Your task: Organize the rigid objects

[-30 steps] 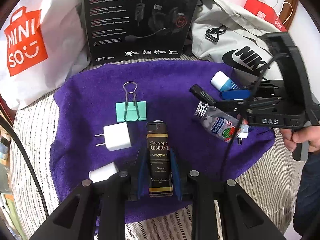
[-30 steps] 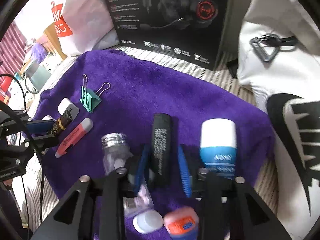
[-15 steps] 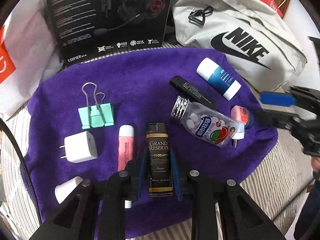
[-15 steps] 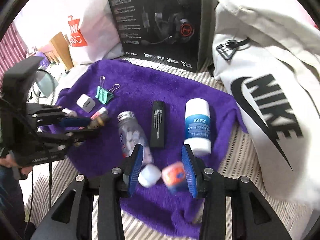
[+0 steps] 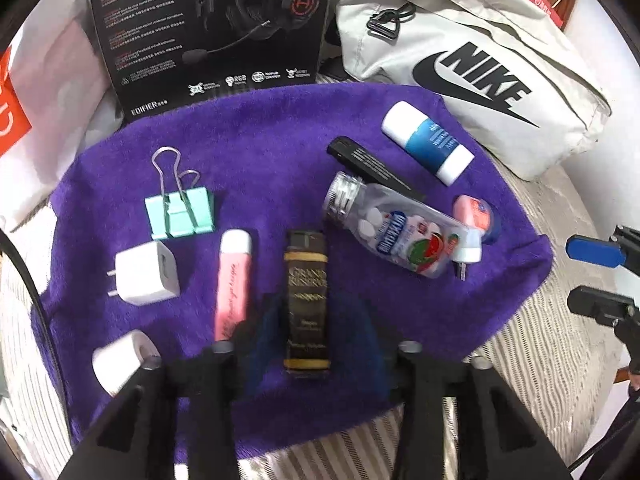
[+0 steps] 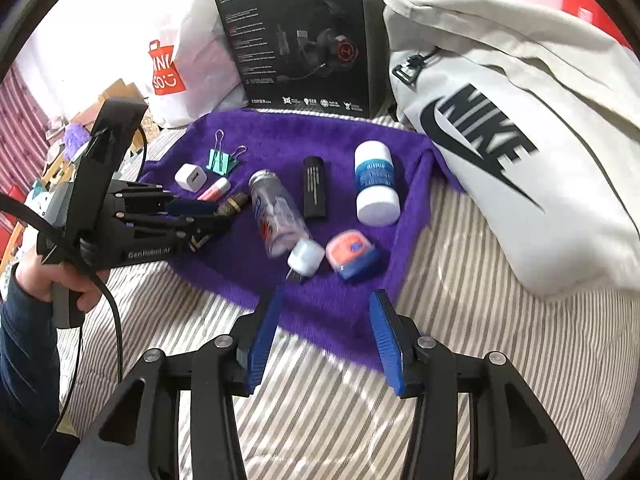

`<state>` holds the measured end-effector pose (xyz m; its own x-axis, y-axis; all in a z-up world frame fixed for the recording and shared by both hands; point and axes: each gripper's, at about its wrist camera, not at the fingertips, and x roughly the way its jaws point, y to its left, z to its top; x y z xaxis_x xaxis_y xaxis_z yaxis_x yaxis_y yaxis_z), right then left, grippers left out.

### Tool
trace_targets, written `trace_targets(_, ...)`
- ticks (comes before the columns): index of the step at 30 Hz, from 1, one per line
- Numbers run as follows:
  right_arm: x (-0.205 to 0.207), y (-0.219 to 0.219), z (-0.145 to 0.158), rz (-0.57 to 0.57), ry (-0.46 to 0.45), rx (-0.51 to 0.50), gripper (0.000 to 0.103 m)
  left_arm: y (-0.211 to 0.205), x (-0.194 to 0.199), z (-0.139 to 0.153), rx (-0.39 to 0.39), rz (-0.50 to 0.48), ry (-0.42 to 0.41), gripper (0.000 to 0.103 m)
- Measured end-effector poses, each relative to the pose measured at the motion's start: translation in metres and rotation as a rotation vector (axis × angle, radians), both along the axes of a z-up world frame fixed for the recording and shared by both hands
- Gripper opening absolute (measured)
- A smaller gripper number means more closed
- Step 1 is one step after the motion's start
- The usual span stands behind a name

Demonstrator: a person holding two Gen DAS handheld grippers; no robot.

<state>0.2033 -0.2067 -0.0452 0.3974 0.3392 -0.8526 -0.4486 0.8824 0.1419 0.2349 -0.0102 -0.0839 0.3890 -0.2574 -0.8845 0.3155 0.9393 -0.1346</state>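
Note:
A purple towel [image 5: 280, 132] holds the small objects. My left gripper [image 5: 316, 316] has its jaws opened around a black and gold "Grand Reserve" lighter [image 5: 307, 300] lying on the towel. A pink tube [image 5: 233, 280], white charger [image 5: 146, 273], teal binder clip [image 5: 180, 216], clear candy bottle [image 5: 396, 232], black bar [image 5: 372, 168] and blue-white bottle [image 5: 428, 142] lie around it. My right gripper [image 6: 326, 336] is open and empty, over the striped bed in front of the towel's edge [image 6: 340, 320]. The left gripper shows in the right wrist view [image 6: 218, 212].
A black headset box [image 5: 212, 28] stands behind the towel. A white Nike bag [image 5: 480, 64] lies at the back right, a white Miniso bag [image 6: 176, 68] at the back left. A small orange-blue case [image 6: 352, 254] and white plug [image 6: 306, 258] sit near the towel's front.
My right gripper let go of the black bar, opened and pulled back off the towel. My left gripper's jaws have spread apart around the lighter, which now rests on the towel.

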Motion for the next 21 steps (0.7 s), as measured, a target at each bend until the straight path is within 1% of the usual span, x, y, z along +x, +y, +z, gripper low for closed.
trace_targets(1,-0.002,0.000,0.000,-0.004,0.004,0.002,0.047,-0.001,-0.002,0.001,0.000,0.003,0.003,0.052)
trace_targets(3,-0.011,-0.002,0.001,-0.015,0.004,0.005,0.049,-0.001,-0.007,0.003,0.004,0.008,0.001,0.052)
trace_targets(5,-0.017,-0.003,0.003,-0.029,-0.004,0.000,0.053,0.001,-0.014,0.007,0.006,0.017,-0.005,0.052)
trace_targets(7,-0.025,-0.005,0.007,-0.045,-0.006,0.010,0.059,0.003,-0.021,0.013,0.014,0.030,-0.018,0.058)
trace_targets(8,-0.029,-0.006,0.009,-0.060,-0.008,0.016,0.060,0.006,-0.026,0.018,0.020,0.039,-0.031,0.065)
trace_targets(9,-0.032,-0.007,0.011,-0.073,-0.010,0.018,0.062,0.009,-0.033,0.023,0.023,0.050,-0.046,0.074)
trace_targets(11,-0.040,-0.007,0.018,-0.104,-0.020,0.017,0.070,0.018,-0.048,0.033,0.030,0.077,-0.076,0.084)
trace_targets(12,-0.043,-0.007,0.022,-0.114,-0.026,0.013,0.076,0.022,-0.055,0.037,0.032,0.090,-0.089,0.089)
trace_targets(13,-0.047,-0.005,0.026,-0.124,-0.039,0.010,0.081,0.025,-0.062,0.041,0.034,0.101,-0.098,0.091)
trace_targets(14,-0.050,-0.003,0.030,-0.130,-0.047,0.012,0.083,0.030,-0.072,0.045,0.031,0.119,-0.108,0.097)
trace_targets(15,-0.054,-0.001,0.034,-0.137,-0.053,0.016,0.088,0.033,-0.079,0.049,0.026,0.137,-0.115,0.100)
trace_targets(16,-0.057,0.000,0.038,-0.141,-0.058,0.019,0.093,0.037,-0.085,0.052,0.018,0.155,-0.120,0.101)
trace_targets(17,-0.060,0.002,0.041,-0.145,-0.064,0.021,0.094,0.039,-0.093,0.055,0.009,0.172,-0.120,0.101)
trace_targets(19,-0.066,0.007,0.048,-0.159,-0.079,0.016,0.096,0.043,-0.105,0.060,0.016,0.193,-0.128,0.102)
trace_targets(21,-0.071,0.012,0.050,-0.169,-0.091,-0.001,0.096,0.047,-0.119,0.065,0.045,0.232,-0.147,0.102)
